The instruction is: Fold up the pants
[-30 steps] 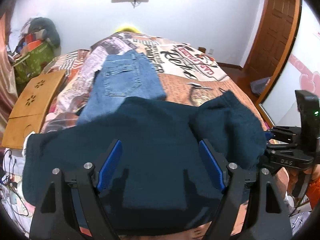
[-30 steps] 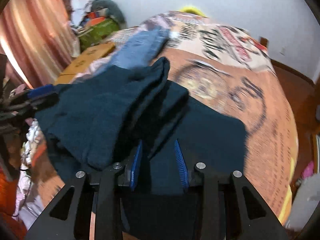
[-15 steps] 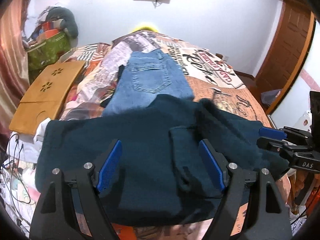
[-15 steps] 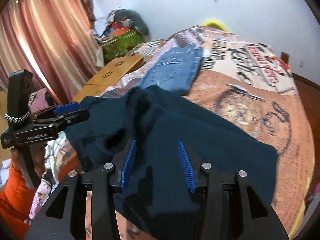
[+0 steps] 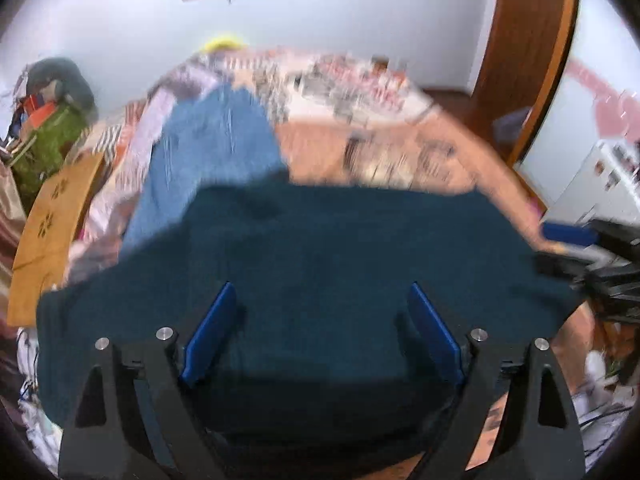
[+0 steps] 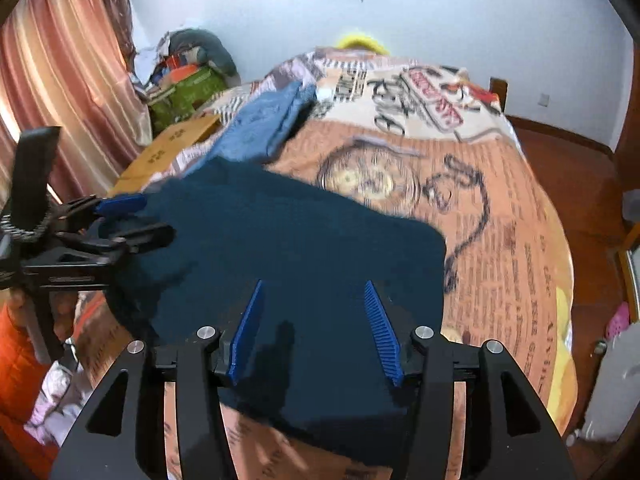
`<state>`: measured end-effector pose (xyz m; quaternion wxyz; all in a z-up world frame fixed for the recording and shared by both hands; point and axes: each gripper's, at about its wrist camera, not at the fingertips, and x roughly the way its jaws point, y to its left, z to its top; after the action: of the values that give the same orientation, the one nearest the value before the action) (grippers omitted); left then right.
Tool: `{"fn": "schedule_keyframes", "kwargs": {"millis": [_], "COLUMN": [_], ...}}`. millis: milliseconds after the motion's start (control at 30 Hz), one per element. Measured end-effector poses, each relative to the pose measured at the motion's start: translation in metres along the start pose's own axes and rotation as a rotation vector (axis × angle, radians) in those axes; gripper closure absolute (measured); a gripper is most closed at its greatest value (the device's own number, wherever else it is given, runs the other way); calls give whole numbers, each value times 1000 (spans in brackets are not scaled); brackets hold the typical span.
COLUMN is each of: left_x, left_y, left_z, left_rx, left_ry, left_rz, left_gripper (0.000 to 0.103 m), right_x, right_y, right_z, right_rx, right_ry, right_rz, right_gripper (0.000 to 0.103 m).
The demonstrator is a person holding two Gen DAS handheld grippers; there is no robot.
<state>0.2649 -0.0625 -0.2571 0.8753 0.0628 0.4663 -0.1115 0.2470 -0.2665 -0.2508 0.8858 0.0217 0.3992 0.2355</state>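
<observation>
Dark teal pants [image 5: 340, 264] lie spread flat on the near end of the bed, also in the right wrist view [image 6: 304, 256]. My left gripper [image 5: 320, 328] is open above the cloth with nothing between its blue pads. My right gripper [image 6: 316, 328] is open above the right part of the pants, empty. The left gripper also shows in the right wrist view [image 6: 132, 220] at the pants' left edge. The right gripper shows in the left wrist view [image 5: 576, 244] at the pants' right edge.
Folded blue jeans [image 5: 212, 152] lie farther up the bed [image 6: 500, 220] on the printed bedspread. A wooden board [image 5: 52, 220] lies along the left side. A pile of bags [image 6: 184, 80] sits by the curtain. A wooden door [image 5: 528, 52] stands at right.
The bunched fold of the teal pants has been laid out flat. My right gripper has opened wider and let the cloth go. The left view has swung and is blurred.
</observation>
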Motion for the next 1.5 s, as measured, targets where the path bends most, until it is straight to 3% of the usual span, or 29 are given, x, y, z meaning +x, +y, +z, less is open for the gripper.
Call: {"fn": "schedule_keyframes", "kwargs": {"millis": [67, 133, 267, 367, 533, 867, 1067, 1333, 1500], "left_x": [12, 11, 8, 6, -10, -81, -102, -101, -79], "left_y": [-1, -2, -7, -3, 6, 70, 126, 193, 214], "left_z": [-13, -22, -26, -25, -28, -37, -65, -118, -146], "left_rx": [21, 42, 67, 47, 19, -166, -311, -518, -637], "left_ry": [31, -5, -10, -4, -25, -165, -183, -128, -42], "left_rz": [33, 47, 76, 59, 93, 115, 145, 167, 59], "left_gripper": [15, 15, 14, 15, 15, 11, 10, 10, 10], "right_x": [11, 21, 19, 17, 4, -11, -2, 33, 57], "right_y": [-5, -9, -19, -14, -7, 50, 88, 115, 123], "right_z": [-12, -23, -30, -31, -22, 27, 45, 49, 43], "right_rx": [-2, 2, 60, 48, 39, -96, -195, -238, -258], "right_ry": [55, 96, 83, 83, 60, -78, -105, -54, 0], "right_rz": [5, 21, 57, 30, 0, 33, 77, 101, 38], "right_gripper": [54, 54, 54, 54, 54, 51, 51, 51, 51]}}
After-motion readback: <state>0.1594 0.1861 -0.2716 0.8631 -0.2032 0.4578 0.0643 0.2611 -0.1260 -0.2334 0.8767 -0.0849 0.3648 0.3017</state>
